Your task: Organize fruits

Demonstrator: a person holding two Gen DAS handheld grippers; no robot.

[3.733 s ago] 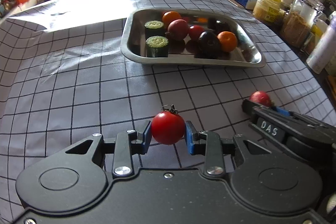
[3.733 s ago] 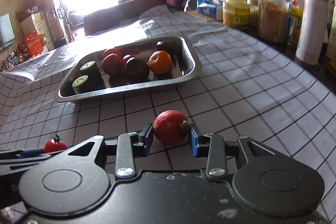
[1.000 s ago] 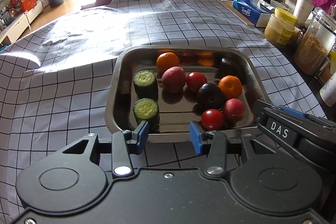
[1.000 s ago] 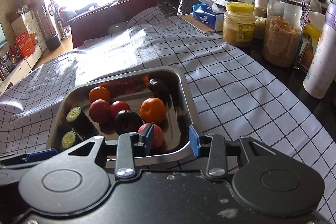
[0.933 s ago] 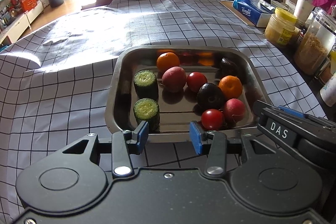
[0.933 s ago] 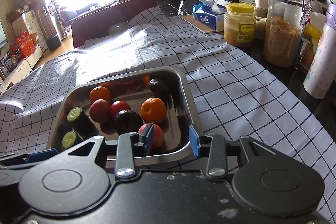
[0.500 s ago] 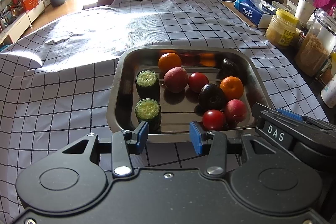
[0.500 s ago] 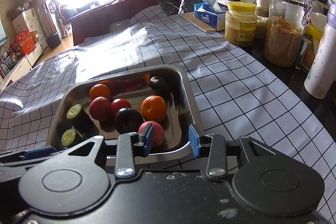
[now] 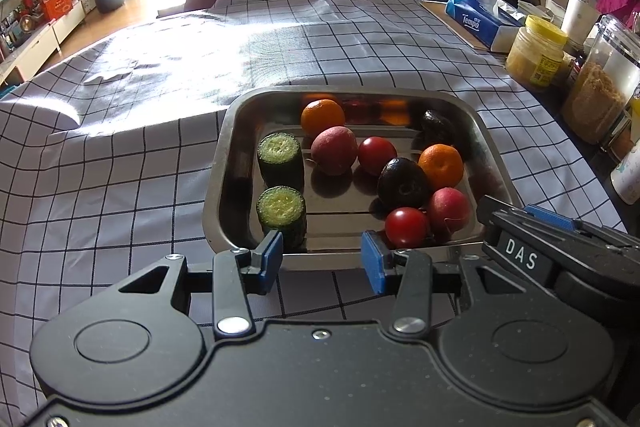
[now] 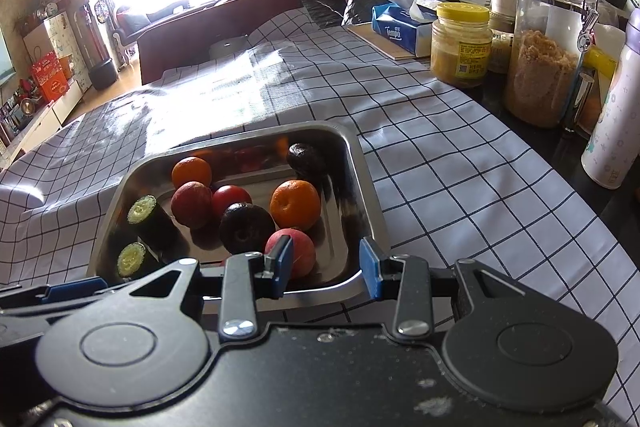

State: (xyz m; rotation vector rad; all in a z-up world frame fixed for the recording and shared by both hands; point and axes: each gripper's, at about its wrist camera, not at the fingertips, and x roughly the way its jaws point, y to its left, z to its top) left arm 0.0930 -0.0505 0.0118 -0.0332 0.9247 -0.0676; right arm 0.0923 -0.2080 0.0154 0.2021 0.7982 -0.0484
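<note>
Steel tray now holds both red fruits; each hand-held gripper released, empty.

The small red tomato and the pinkish-red round fruit I gripped now lie in the steel tray; both my tools gape empty.

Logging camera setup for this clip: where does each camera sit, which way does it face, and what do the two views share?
Left wrist: sits behind the left gripper, looking forward and down at the near rim of the rectangular steel tray of fruit; its own open blue-padded jaws show, with the right gripper at the lower right.
Right wrist: sits behind the right gripper, facing the steel tray's near right corner; its own empty jaws show.
Shared: the tray, the checked tablecloth, the yellow-lidded jar.
</note>
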